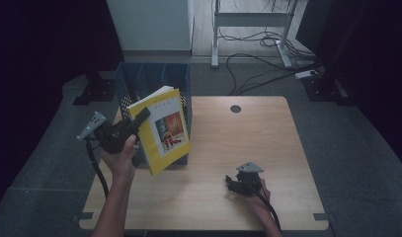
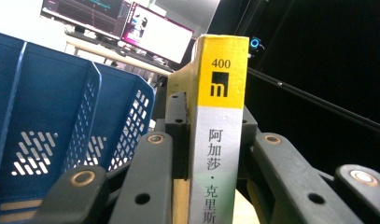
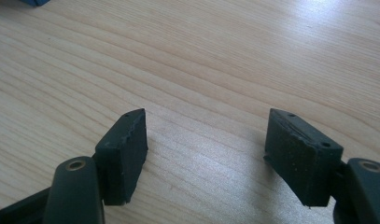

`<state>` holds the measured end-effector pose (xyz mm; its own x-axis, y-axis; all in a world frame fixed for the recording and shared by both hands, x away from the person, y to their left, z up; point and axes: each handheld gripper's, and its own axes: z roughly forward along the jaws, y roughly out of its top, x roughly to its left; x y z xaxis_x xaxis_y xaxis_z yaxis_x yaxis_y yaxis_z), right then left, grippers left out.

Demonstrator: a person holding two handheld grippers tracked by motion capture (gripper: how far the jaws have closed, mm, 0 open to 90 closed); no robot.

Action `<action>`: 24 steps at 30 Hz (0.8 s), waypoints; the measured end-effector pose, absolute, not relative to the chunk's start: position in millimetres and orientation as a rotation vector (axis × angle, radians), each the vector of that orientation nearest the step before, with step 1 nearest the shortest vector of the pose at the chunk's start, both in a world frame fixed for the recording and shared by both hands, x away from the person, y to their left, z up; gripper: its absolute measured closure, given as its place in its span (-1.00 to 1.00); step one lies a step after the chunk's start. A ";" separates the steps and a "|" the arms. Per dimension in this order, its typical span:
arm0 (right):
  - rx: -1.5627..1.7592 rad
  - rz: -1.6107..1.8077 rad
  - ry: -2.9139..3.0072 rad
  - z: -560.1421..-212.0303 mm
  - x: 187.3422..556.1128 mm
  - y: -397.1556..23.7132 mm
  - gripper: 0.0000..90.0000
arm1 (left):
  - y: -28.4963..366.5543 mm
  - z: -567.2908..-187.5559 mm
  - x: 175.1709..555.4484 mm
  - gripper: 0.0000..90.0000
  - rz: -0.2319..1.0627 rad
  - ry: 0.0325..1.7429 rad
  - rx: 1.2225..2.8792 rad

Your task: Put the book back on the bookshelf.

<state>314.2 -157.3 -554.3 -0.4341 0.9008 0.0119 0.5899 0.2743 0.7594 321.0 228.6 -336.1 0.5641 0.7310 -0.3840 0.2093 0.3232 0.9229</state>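
Observation:
A yellow book (image 1: 164, 129) with a picture on its cover hangs tilted over the table's left side, in front of the blue file rack (image 1: 154, 79). My left gripper (image 1: 139, 118) is shut on its spine edge, held up by a hand. In the left gripper view the yellow and white spine (image 2: 219, 140) stands upright between the black jaws, with the blue rack (image 2: 61, 126) to its left. My right gripper (image 1: 231, 183) rests low over the wooden table (image 1: 248, 143) near the front right. In the right gripper view its jaws (image 3: 206, 154) stand open over bare wood.
The blue rack has several upright dividers and perforated walls at the table's back left corner. A round cable hole (image 1: 235, 108) sits near the far edge. Cables (image 1: 267, 64) and a desk frame lie on the floor beyond. Monitors (image 2: 155, 32) stand in the background.

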 end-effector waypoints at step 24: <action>1.345 0.988 2.126 -554.3 314.3 -157.3 -0.35 | 234.0 -336.1 327.7 0.67 0.422 0.989 1.212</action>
